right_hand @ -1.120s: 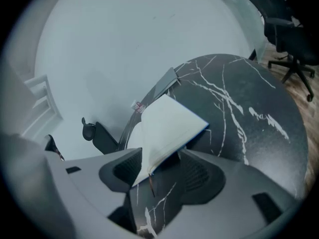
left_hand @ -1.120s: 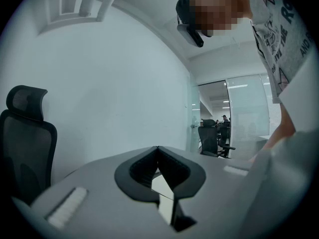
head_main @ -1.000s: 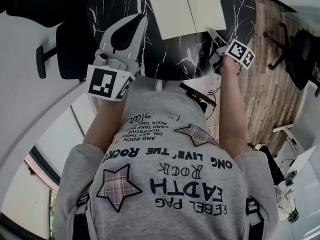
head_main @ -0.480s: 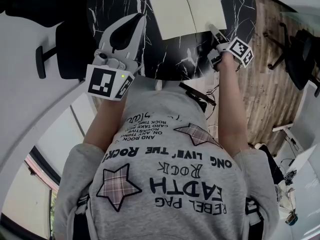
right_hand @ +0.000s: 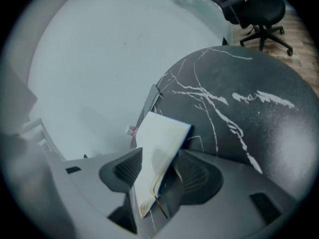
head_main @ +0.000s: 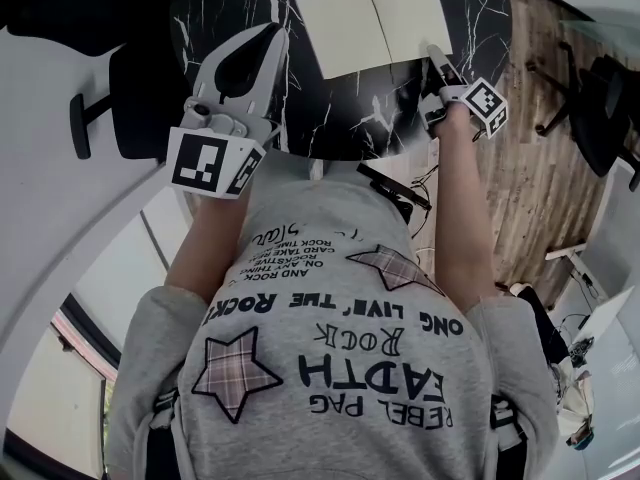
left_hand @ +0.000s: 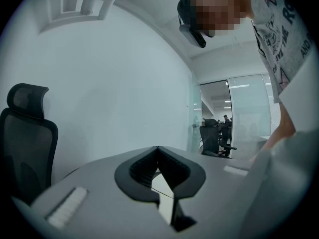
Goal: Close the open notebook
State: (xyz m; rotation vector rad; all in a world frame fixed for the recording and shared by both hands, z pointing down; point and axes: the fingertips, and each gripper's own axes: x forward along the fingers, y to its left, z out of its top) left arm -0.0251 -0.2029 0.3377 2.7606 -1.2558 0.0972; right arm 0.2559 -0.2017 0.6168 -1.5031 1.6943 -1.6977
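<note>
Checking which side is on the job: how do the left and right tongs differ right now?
The left tongs are shut and empty; the right tongs stand apart with the notebook's right edge between them. The left tongs hover over the table beside the notebook; the right tongs are at its near right corner. Both point away from the person.

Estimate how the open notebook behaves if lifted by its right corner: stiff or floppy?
The notebook lies flat-open, one corner between the right gripper's fingers; lifted there, its thin pages will probably bend and fan. It looks light, so it may slide on the smooth table.
</note>
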